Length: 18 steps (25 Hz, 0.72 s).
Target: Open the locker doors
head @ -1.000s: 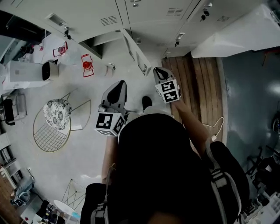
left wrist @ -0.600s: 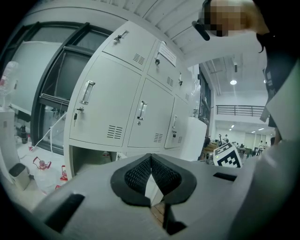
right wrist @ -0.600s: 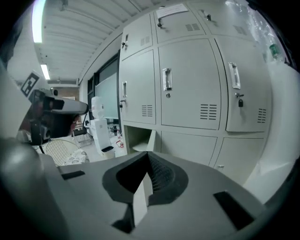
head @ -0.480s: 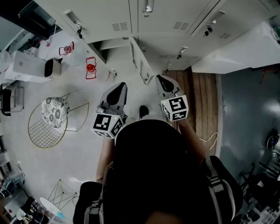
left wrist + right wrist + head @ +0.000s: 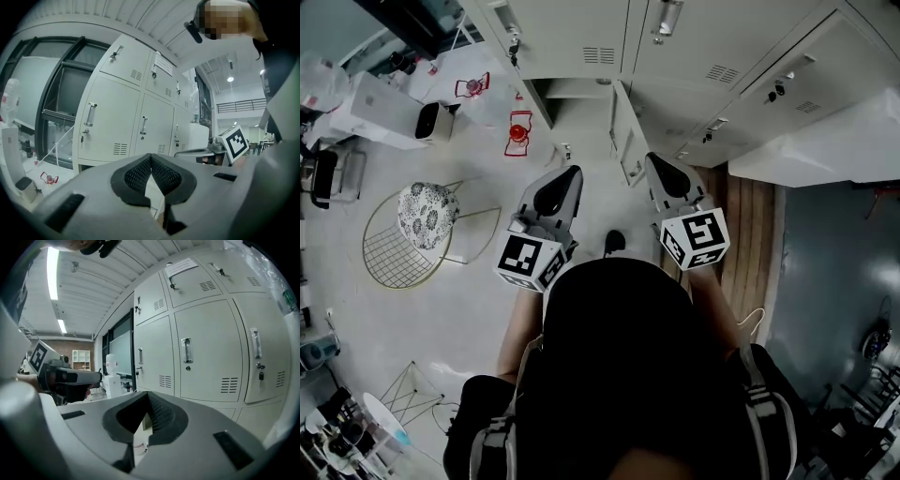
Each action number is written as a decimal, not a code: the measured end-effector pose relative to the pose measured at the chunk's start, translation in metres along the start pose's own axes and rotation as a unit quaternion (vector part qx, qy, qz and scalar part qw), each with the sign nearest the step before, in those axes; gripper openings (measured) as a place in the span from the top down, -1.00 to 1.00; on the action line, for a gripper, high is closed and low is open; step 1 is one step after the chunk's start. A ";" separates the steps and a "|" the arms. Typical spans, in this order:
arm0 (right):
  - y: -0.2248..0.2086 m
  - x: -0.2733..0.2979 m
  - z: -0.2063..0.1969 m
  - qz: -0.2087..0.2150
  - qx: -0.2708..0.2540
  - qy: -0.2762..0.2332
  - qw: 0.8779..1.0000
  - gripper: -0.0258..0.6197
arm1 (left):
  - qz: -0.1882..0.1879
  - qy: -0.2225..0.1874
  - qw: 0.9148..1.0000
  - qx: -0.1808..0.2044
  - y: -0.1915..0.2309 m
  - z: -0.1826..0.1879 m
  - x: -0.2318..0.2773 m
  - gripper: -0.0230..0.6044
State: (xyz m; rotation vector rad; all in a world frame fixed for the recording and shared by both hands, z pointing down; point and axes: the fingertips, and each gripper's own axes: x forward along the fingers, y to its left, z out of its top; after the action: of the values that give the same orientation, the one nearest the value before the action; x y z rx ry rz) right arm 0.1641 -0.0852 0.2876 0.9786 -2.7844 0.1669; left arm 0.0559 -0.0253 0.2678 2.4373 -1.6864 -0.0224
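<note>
A wall of pale grey lockers (image 5: pixel 581 37) fills the top of the head view. One low locker door (image 5: pixel 625 141) stands swung out toward me, with its dark compartment (image 5: pixel 572 98) showing to its left. The doors around it are closed; their handles (image 5: pixel 186 350) face me in the right gripper view. My left gripper (image 5: pixel 565 176) hangs shut and empty just short of the open compartment, its pads meeting at the tips (image 5: pixel 151 158). My right gripper (image 5: pixel 658 165) is shut on nothing, a little right of the open door's edge, jaws together (image 5: pixel 148 395).
A wire chair with a patterned cushion (image 5: pixel 427 211) stands on the floor at the left. Red-framed items (image 5: pixel 517 133) and a white box (image 5: pixel 389 103) lie near the lockers. A wooden floor strip (image 5: pixel 750 234) runs at the right under a white covered block (image 5: pixel 834 141).
The head view has swung closer along the lockers. The right gripper has drawn slightly back from the open door's edge. The left gripper keeps much the same place.
</note>
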 end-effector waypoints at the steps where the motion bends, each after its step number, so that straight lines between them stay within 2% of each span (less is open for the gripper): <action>1: 0.003 0.000 0.006 0.004 -0.002 -0.006 1.000 0.91 | 0.002 -0.002 1.000 -0.001 0.001 0.002 -0.002 0.87; 9: 0.033 -0.002 0.038 0.069 -0.028 -0.044 0.996 0.91 | 0.017 -0.019 1.000 -0.003 0.006 0.015 -0.010 0.87; 18: 0.039 0.001 0.043 0.082 -0.012 -0.050 0.995 0.91 | 0.022 -0.016 1.000 -0.007 0.006 0.016 -0.013 0.87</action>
State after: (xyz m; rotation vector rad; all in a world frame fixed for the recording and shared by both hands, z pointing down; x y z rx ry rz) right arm 0.1329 -0.0625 0.2436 0.7728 -2.9508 0.1097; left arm 0.0434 -0.0171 0.2521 2.4026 -1.7458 -0.0671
